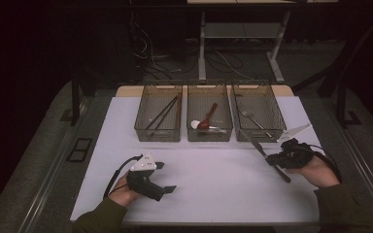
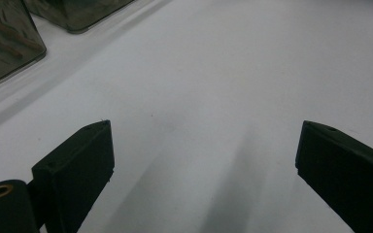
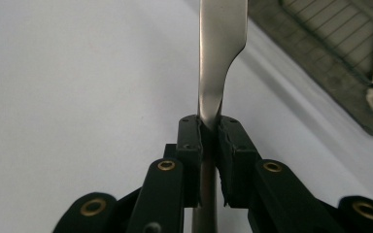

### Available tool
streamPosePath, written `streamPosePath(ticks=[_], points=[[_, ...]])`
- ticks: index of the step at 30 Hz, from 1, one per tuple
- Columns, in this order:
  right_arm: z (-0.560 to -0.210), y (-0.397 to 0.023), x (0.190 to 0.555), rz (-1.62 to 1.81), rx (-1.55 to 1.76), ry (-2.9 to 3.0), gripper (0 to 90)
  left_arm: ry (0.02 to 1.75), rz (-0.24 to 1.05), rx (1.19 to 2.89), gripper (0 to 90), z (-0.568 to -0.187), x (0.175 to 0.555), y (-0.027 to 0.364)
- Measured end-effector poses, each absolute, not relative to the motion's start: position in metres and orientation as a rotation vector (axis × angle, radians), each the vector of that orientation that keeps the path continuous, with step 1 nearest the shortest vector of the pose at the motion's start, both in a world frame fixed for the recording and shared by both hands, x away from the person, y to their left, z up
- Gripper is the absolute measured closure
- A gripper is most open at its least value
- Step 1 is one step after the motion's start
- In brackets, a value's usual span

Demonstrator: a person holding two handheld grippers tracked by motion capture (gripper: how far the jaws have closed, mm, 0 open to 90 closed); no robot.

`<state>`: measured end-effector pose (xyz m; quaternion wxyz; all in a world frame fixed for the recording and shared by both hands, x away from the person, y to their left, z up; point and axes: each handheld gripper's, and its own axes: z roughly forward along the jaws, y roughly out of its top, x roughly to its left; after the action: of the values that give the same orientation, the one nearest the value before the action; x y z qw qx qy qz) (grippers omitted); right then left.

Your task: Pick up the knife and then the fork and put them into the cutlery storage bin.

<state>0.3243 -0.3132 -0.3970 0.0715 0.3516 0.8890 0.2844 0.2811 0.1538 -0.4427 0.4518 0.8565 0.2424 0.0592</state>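
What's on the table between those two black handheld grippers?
Nothing: in the high view, bare white table separates the left gripper from the right gripper.

I can read no text, label, brand, number or sign anywhere in front of me. The white counter (image 1: 213, 174) is unmarked, and the three mesh bins (image 1: 209, 132) at its far side carry no lettering I can make out.

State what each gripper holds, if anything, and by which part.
The right gripper clamps a metal table knife at the neck where handle meets blade. The left gripper is open, holding nothing.
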Motion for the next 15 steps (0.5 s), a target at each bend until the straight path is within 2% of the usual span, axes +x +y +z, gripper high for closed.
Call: streamPosePath(ticks=[15], points=[[-0.392,-0.327,0.322,1.151,1.145,2.447,80.0,0.6,0.144,2.111,5.8,-0.443,0.281,0.154]])
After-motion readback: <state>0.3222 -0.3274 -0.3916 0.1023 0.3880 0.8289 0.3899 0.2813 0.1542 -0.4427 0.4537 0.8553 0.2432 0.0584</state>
